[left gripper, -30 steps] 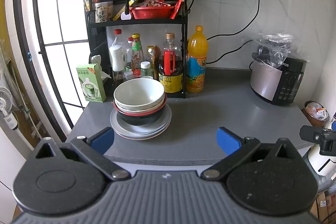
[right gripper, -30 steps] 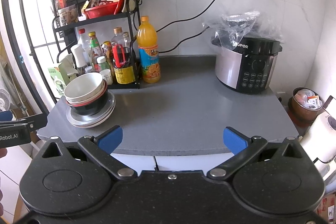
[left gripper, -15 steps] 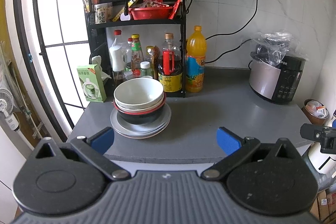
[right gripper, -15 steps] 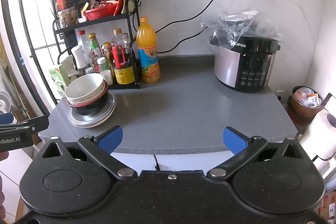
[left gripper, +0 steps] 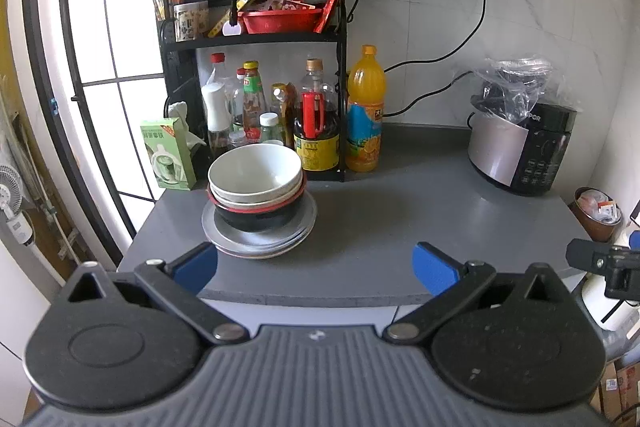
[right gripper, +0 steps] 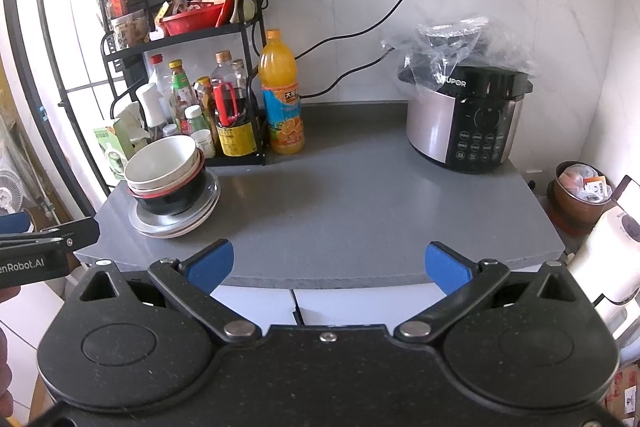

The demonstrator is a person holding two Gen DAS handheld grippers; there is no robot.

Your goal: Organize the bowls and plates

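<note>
A stack of dishes stands on the left of the grey counter (left gripper: 380, 211): white bowls (left gripper: 256, 173) nested in a black bowl with a red rim (left gripper: 256, 217), all on grey plates (left gripper: 260, 239). In the right wrist view the same white bowls (right gripper: 162, 163) and plates (right gripper: 176, 223) sit far left. My left gripper (left gripper: 316, 269) is open, empty, held in front of the counter edge, just right of the stack. My right gripper (right gripper: 328, 267) is open and empty, facing the counter's middle.
A black rack (left gripper: 256, 39) holds sauce bottles (left gripper: 316, 123). An orange juice bottle (left gripper: 365, 111) stands beside it, and a green box (left gripper: 168, 155) to the left. A rice cooker (left gripper: 520, 147) sits at the back right, its cord plugged into the wall.
Both grippers have shifted only slightly; the view of the counter is almost the same. Nothing was taken hold of or let go.
</note>
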